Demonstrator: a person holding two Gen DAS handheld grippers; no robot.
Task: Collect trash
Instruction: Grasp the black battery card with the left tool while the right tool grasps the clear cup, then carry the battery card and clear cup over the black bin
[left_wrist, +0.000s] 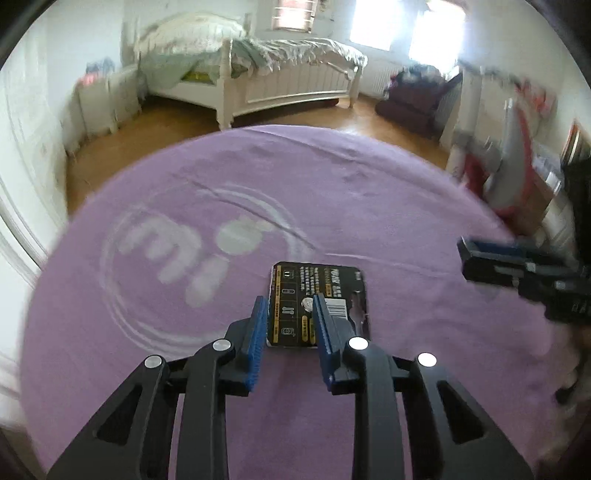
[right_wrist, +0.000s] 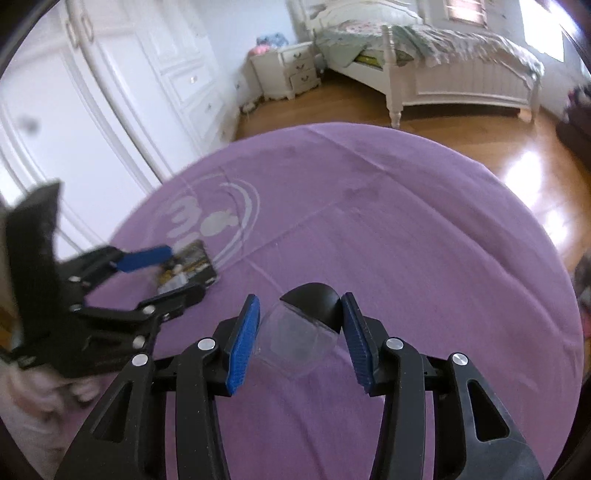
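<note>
A black card (left_wrist: 317, 295) is lying flat low in the centre of the left view on the purple tabletop (left_wrist: 369, 206), the left claw (left_wrist: 290, 308) gaping over it. In the right view's lower centre, the right claw (right_wrist: 301, 308) is straddling, open, a clear box (right_wrist: 295, 341) with a black cap (right_wrist: 314, 299).

Flat black printed card (left_wrist: 317, 295), clear, possibly plastic, black-capped packaging (right_wrist: 301, 332) lying nearby
</note>
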